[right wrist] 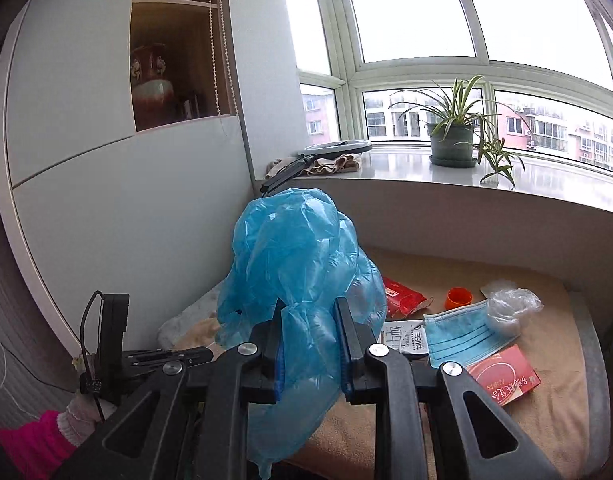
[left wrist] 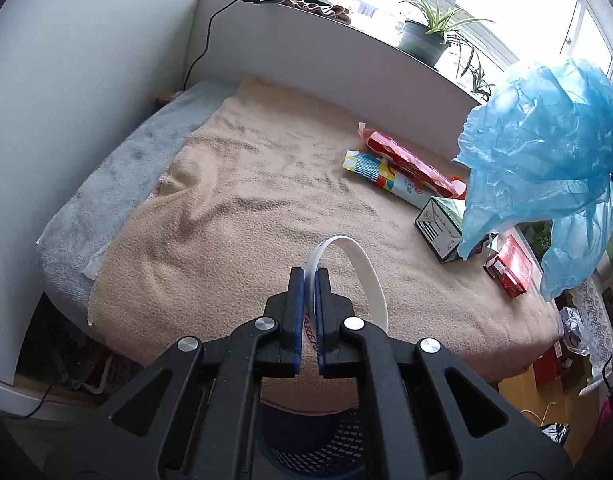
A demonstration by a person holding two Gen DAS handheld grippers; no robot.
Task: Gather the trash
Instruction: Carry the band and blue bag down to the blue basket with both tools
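Face mask [right wrist: 462, 338] only right-view

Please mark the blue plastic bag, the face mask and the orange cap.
blue plastic bag [right wrist: 302, 264]: right wrist view, crumpled upper bulge.
face mask [right wrist: 462, 334]: right wrist view, middle of the pleated blue front.
orange cap [right wrist: 458, 298]: right wrist view, its side wall.

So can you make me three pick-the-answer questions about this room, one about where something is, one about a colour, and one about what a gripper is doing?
1. Where is the potted plant?
A. on the windowsill
B. on the bed
C. on the floor

2. What colour is the plastic bag?
A. green
B. blue
C. black

3. What is the left gripper doing?
A. gaping open
B. holding a red box
C. shut on a white strap

Answers: 1 A, its pot stands on the sill by the window. 2 B, it is see-through blue. 3 C, the strap loops out from between closed pads.
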